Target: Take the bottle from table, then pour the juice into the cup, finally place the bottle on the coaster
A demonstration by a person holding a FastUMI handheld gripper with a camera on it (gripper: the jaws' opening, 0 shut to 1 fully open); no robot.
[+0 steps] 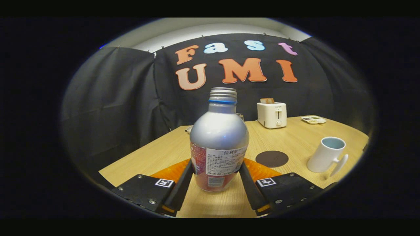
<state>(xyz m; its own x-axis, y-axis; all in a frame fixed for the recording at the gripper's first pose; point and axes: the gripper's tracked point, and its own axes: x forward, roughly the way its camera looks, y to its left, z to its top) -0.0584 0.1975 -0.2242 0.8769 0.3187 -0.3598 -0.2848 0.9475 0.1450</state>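
A silver metal bottle (218, 137) with a threaded open neck, a blue ring and a red-and-white label stands upright between my fingers. My gripper (216, 165) is shut on it, one finger pressing each side of the labelled lower body. Whether its base rests on the wooden table (157, 157) or hangs just above it, I cannot tell. A round dark brown coaster (271, 158) lies flat on the table beyond my right finger. Further right of the coaster stands a white cup (326, 154), upright, its handle turned toward me.
A white toaster (271, 114) with toast in its slot stands at the table's far edge by the black cloth wall. A small dish (314, 120) lies to its right. A pale rim (188, 128) shows behind the bottle's left side.
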